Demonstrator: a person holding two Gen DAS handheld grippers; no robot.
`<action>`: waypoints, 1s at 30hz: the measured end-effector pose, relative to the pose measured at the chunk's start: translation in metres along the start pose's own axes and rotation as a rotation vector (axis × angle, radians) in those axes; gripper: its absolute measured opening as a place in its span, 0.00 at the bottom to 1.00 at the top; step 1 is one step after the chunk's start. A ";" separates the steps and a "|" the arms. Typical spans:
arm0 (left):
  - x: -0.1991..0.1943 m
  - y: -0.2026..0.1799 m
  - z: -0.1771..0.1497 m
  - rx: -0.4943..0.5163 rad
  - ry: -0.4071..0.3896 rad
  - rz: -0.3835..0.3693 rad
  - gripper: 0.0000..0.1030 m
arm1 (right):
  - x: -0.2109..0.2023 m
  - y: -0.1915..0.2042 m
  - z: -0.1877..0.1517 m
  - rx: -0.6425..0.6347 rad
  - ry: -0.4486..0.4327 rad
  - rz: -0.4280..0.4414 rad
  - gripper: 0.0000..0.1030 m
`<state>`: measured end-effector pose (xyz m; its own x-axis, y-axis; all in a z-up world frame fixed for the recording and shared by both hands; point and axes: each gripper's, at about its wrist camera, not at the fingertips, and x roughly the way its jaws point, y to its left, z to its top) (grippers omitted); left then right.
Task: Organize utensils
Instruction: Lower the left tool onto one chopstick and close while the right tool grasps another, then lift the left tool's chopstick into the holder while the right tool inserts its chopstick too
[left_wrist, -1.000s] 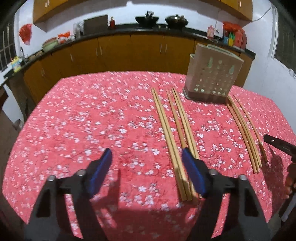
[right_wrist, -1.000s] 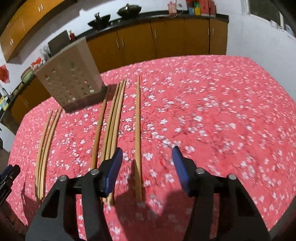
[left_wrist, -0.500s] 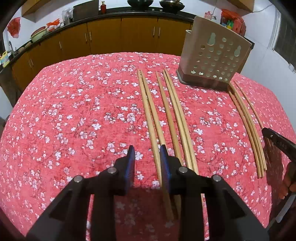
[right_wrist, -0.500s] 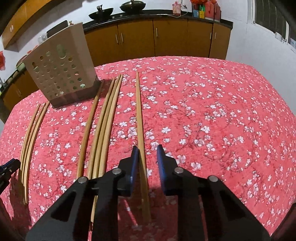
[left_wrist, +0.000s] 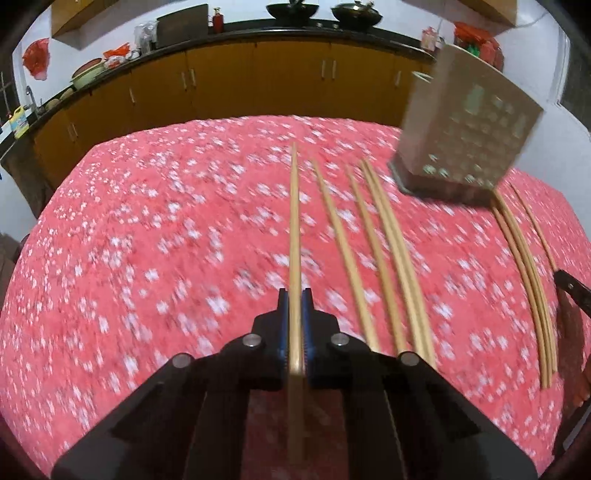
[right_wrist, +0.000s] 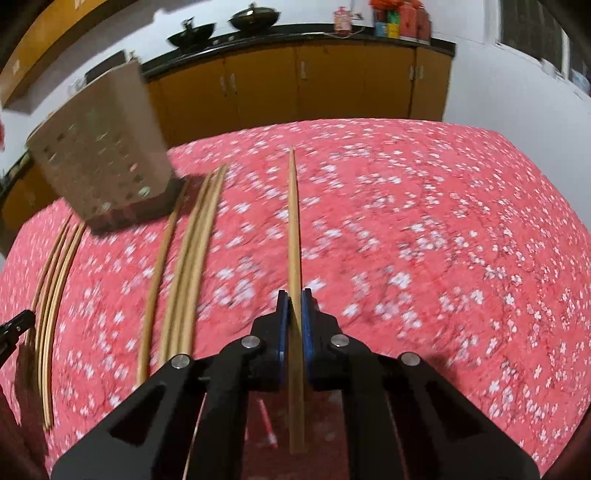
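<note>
The left gripper has its blue-padded jaws clamped on a single wooden chopstick, which runs straight forward from between the pads over the red floral tablecloth. The right gripper is likewise pressed shut around its own chopstick, the stick's far tip pointing toward the wooden cabinets.

The perforated utensil holder stands on the far part of the cloth, tilted in both views by the lens. In the left wrist view, the held stick lies well to the left of the holder. Between it and the holder rest four loose chopsticks, roughly parallel, their far ends near the holder's base. On the other side of the holder lies another bundle of chopsticks, its far ends just beside the base.

In the right wrist view the holder sits far left, a group of loose sticks between it and the held one. Both views are motion-blurred.
</note>
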<state>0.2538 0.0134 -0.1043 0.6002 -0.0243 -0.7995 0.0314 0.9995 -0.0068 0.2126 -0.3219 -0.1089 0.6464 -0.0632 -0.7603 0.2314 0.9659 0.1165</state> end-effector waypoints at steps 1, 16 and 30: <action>0.002 0.002 0.002 -0.002 -0.004 -0.005 0.08 | -0.001 -0.002 -0.001 0.000 -0.006 0.001 0.08; -0.021 0.013 -0.029 0.012 -0.033 -0.056 0.12 | -0.022 0.002 -0.021 -0.020 -0.007 0.011 0.08; -0.065 0.028 -0.020 0.008 -0.092 -0.044 0.08 | -0.076 -0.006 -0.004 -0.015 -0.125 0.046 0.08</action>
<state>0.1996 0.0436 -0.0648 0.6686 -0.0700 -0.7403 0.0654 0.9972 -0.0352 0.1593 -0.3223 -0.0544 0.7420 -0.0486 -0.6686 0.1889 0.9721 0.1390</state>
